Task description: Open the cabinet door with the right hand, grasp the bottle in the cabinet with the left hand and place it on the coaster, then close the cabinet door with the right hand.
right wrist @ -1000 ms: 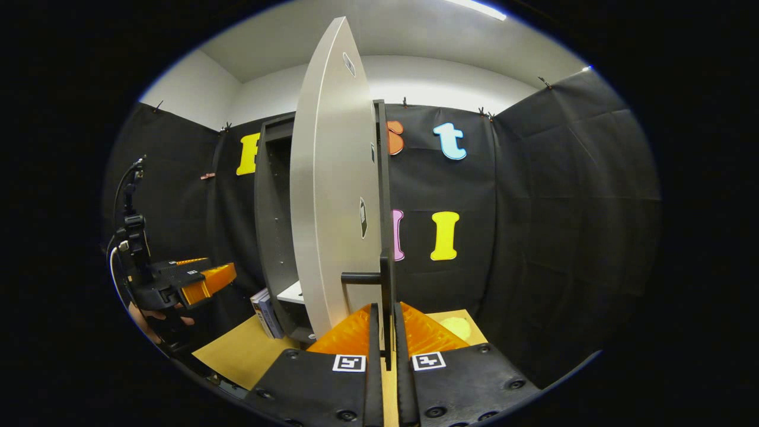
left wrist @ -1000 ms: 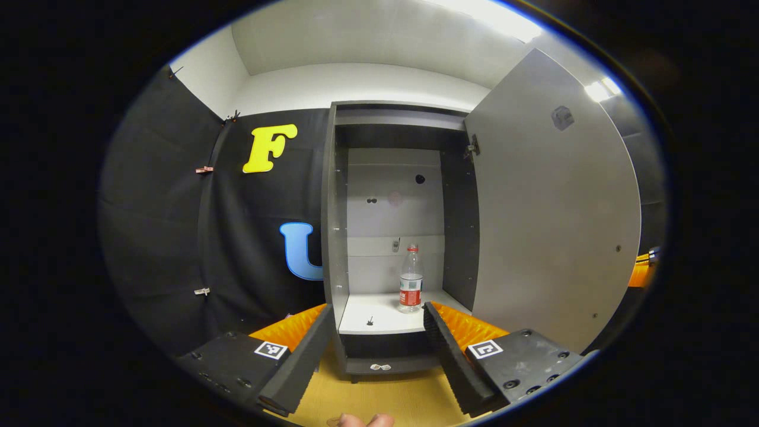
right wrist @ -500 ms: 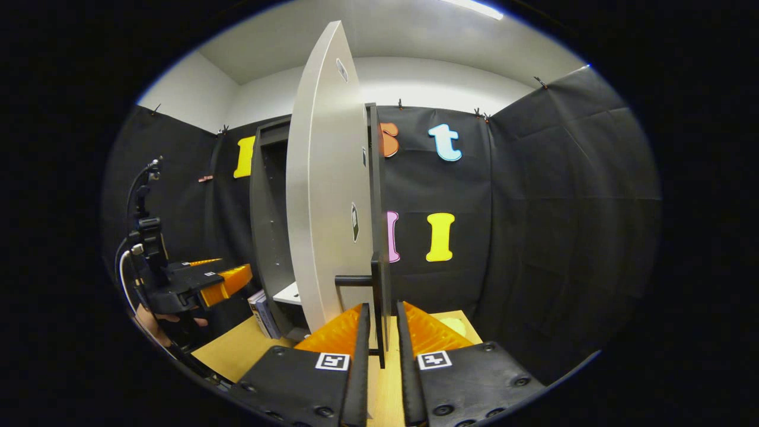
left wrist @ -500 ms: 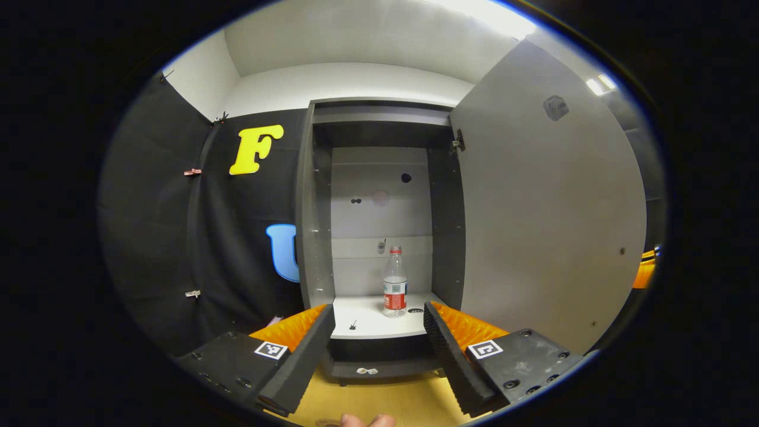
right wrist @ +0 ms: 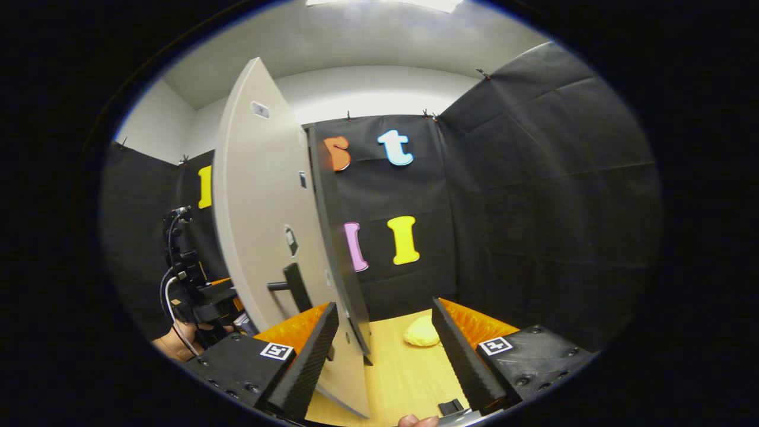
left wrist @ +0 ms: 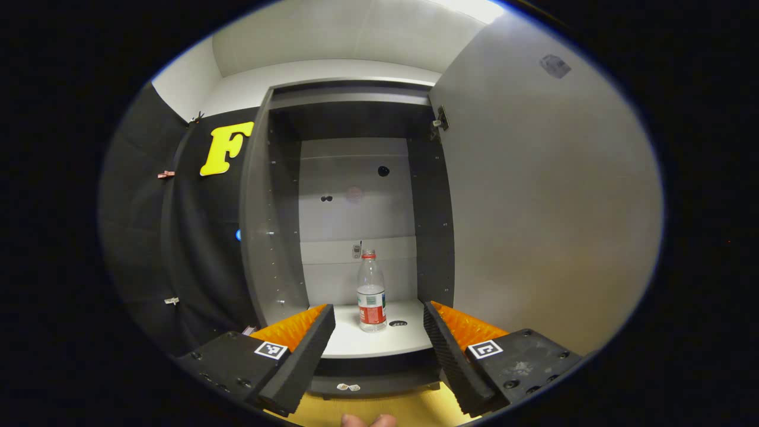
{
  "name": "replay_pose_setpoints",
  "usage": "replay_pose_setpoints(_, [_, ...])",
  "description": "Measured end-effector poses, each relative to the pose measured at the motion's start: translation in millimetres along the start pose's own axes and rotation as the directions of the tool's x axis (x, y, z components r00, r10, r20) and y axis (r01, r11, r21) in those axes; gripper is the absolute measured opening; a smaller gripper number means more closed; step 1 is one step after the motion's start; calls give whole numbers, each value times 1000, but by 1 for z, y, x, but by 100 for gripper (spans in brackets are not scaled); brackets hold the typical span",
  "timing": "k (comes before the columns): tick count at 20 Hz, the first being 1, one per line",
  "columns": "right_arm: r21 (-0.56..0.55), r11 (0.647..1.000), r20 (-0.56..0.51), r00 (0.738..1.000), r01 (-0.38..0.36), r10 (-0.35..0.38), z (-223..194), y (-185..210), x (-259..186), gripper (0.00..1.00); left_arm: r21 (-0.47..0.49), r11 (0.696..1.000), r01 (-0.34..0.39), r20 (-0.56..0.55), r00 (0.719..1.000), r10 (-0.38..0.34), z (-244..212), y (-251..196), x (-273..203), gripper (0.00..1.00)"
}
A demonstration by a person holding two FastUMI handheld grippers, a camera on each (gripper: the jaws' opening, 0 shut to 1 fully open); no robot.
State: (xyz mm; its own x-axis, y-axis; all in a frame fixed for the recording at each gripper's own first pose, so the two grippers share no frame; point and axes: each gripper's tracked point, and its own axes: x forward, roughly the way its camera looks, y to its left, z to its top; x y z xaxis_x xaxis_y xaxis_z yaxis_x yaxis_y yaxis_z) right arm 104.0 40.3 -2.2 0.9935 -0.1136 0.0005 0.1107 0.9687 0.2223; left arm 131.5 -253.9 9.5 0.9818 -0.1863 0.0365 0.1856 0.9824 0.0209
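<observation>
One bottle (left wrist: 372,292) stands upright on the cabinet floor (left wrist: 379,341), dead ahead of the left gripper (left wrist: 378,332), jaws apart and nearer; right gripper (right wrist: 384,347), also apart, straddles the door's edge (right wrist: 332,249)

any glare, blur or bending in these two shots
Left gripper view: a ceiling light blows out the top edge, the cabinet door bulges from fisheye, the bottle stays sharp. Right gripper view: the door curves strongly, glare sits at the ceiling, the yellow coaster is slightly soft.
</observation>
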Motion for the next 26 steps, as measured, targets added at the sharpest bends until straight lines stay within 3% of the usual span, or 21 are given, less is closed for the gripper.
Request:
replay_pose_setpoints(1, [-26, 999, 20, 999, 26, -26, 3, -9, 6, 100, -3, 1000, 2, -3, 1000, -2, -3, -2, 13, 95])
replay_pose_setpoints(2, [-50, 998, 26, 999, 35, -34, 4, -14, 11, 89, -7, 1000, 6, -8, 1000, -6, -7, -5, 27, 95])
replay_pose_setpoints(3, [-73, 997, 16, 999, 40, -39, 2, -20, 11, 97, -4, 1000, 4, -13, 1000, -4, -10, -7, 41, 95])
replay_pose_setpoints(8, [-118, 992, -46, 997, 53, -59, -5, -31, -2, 97, -11, 999, -37, -58, 998, 36, -38, -2, 111, 95])
replay_pose_setpoints(13, [-192, 975, 6, 994, 111, -112, 4, -49, 6, 98, -39, 996, -80, -94, 993, 76, -67, 7, 171, 93])
replay_pose_setpoints(22, [-229, 964, -1, 990, 138, -142, 4, -58, 2, 98, -44, 989, -144, -145, 980, 137, -105, 26, 235, 92])
replay_pose_setpoints(26, [-229, 962, 3, 989, 146, -149, 5, -60, 2, 98, -116, 984, -136, -146, 982, 119, -109, 28, 249, 95])
